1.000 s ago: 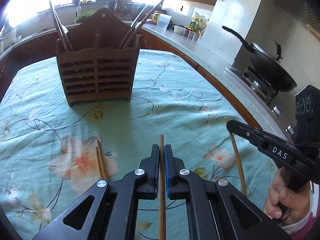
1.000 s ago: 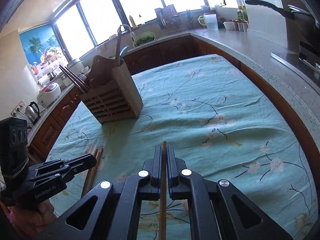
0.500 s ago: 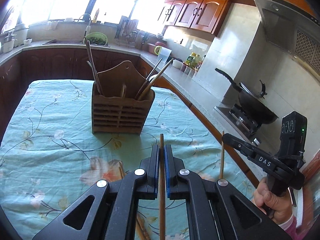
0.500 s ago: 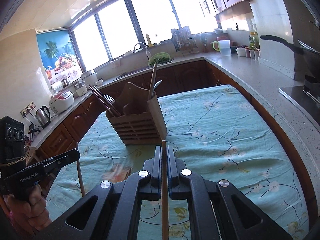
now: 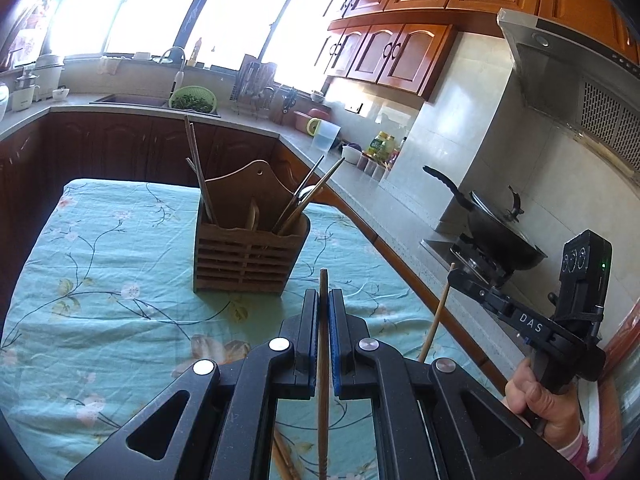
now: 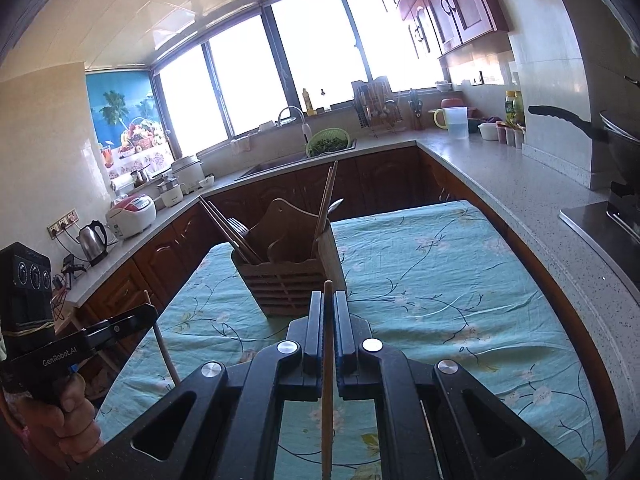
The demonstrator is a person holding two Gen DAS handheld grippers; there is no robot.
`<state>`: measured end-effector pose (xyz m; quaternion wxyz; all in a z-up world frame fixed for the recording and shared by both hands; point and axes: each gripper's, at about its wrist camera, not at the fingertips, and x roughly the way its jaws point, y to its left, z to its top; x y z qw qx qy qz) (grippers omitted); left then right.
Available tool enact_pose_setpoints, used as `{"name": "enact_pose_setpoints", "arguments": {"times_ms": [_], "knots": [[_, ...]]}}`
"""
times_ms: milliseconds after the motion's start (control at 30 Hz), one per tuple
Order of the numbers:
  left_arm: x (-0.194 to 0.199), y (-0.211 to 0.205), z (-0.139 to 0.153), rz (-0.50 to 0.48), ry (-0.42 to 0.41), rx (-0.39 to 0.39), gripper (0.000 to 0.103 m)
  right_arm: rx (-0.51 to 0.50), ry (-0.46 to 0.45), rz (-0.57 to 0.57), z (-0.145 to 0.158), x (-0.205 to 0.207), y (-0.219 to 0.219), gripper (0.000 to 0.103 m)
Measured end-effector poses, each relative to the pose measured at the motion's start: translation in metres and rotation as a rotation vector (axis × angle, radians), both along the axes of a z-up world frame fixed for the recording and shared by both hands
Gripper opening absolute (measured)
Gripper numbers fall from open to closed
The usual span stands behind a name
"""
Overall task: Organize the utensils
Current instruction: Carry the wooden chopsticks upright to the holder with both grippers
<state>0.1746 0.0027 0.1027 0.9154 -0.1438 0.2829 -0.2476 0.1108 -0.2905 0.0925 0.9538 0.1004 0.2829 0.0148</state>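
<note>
My left gripper (image 5: 323, 294) is shut on a wooden chopstick (image 5: 323, 278) that runs straight out between its blue pads. My right gripper (image 6: 328, 298) is shut on a second chopstick (image 6: 328, 286) the same way. Both hang above the table, aimed at the slatted wooden utensil holder (image 5: 248, 256), which stands upright on the floral cloth a short way ahead. It holds several chopsticks and a spoon. In the left wrist view the right gripper (image 5: 454, 276) shows at the right with its chopstick (image 5: 434, 320) hanging down. In the right wrist view the left gripper (image 6: 150, 312) appears at the left.
A teal floral tablecloth (image 5: 100, 280) covers the table. Loose chopsticks (image 5: 284, 460) lie on it under my left gripper. A stone counter runs along the table's right side with a black wok (image 5: 500, 236) on the stove. A kettle (image 6: 93, 236) and a rice cooker (image 6: 130, 214) stand on the left counter.
Both grippers have risen from the cloth with their chopsticks. The views have tilted up, so the holder now sits lower and smaller in each.
</note>
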Motion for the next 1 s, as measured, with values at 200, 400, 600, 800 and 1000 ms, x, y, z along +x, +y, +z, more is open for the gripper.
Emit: {"name": "enact_pose_setpoints", "arguments": {"times_ms": [200, 400, 600, 800, 1000], "knots": [[0.003, 0.007, 0.009, 0.022, -0.035, -0.004, 0.003, -0.001, -0.035, -0.006, 0.008, 0.002, 0.000, 0.004], [0.009, 0.018, 0.021, 0.054, -0.084, -0.007, 0.003, 0.003, -0.069, -0.004, 0.018, 0.013, 0.002, 0.003], [0.019, 0.027, 0.035, 0.087, -0.146, 0.001, 0.003, 0.001, -0.101, 0.000, 0.029, 0.030, 0.002, 0.003], [0.040, 0.031, 0.053, 0.133, -0.218, 0.002, 0.003, -0.001, -0.153, -0.003, 0.049, 0.054, 0.003, 0.003], [0.069, 0.030, 0.064, 0.183, -0.295, 0.007, 0.003, 0.004, -0.204, 0.005, 0.071, 0.088, 0.006, 0.003]]}}
